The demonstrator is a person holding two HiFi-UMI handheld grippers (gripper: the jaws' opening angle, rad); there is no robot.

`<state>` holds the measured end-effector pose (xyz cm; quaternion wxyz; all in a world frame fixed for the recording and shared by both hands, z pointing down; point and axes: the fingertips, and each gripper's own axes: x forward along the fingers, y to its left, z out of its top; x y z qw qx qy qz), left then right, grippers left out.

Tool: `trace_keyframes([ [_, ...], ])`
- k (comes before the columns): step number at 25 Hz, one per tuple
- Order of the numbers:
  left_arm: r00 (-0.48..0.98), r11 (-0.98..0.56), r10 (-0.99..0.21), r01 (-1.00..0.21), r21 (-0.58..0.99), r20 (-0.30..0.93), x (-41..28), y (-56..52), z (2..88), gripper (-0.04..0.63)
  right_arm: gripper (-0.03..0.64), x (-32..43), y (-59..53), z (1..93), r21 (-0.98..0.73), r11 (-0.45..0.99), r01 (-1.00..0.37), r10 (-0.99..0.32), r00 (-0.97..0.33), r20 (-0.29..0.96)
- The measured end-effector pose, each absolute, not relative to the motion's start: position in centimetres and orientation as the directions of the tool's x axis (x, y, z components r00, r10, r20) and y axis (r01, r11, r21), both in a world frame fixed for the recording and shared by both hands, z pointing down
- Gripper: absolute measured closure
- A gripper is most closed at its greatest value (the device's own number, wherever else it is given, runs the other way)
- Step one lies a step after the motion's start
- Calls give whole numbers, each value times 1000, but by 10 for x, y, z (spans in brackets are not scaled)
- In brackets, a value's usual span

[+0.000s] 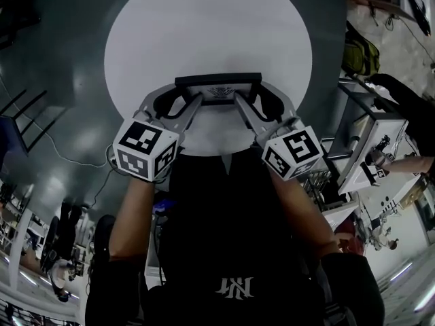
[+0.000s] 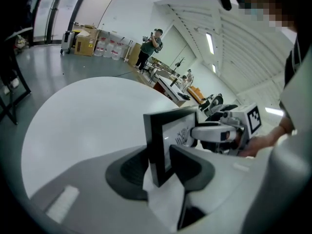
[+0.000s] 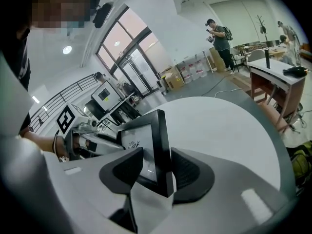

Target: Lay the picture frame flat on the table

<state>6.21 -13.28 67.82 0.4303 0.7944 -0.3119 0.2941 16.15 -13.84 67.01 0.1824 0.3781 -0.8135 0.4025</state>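
Note:
A black picture frame (image 1: 217, 80) with a small drawing behind its glass stands upright near the front edge of the round white table (image 1: 204, 26). My left gripper (image 1: 178, 100) has the frame's left end between its pads, and they press on it. In the left gripper view the frame (image 2: 156, 143) sits tight in that gripper (image 2: 158, 167). My right gripper (image 1: 257, 100) straddles the frame's right end. In the right gripper view the frame (image 3: 161, 140) stands between the widened jaws of the right gripper (image 3: 156, 167), with slack on the glass side.
The table's front edge lies just below the frame, against my body. A dark chair (image 1: 17, 124) stands at the left, and a white desk with gear (image 1: 370, 138) at the right. A person (image 3: 220, 40) stands far off by stacked boxes (image 3: 178, 74).

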Motion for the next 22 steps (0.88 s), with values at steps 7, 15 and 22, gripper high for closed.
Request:
trace_keyframes([
  [7,604,-460,-261,-764,453,753,69,-136,687,456,442,169,-140,683,-494,384,-780,-477,-626,617],
  [15,582,-468,-294,-779,417,759,73,-139,693,451,436,175,-145,691,-442,387,-809,-501,-587,636],
  [22,559,-487,-319,-789,374,765,74,-148,696,442,434,176,-153,693,-403,385,-830,-522,-556,647],
])
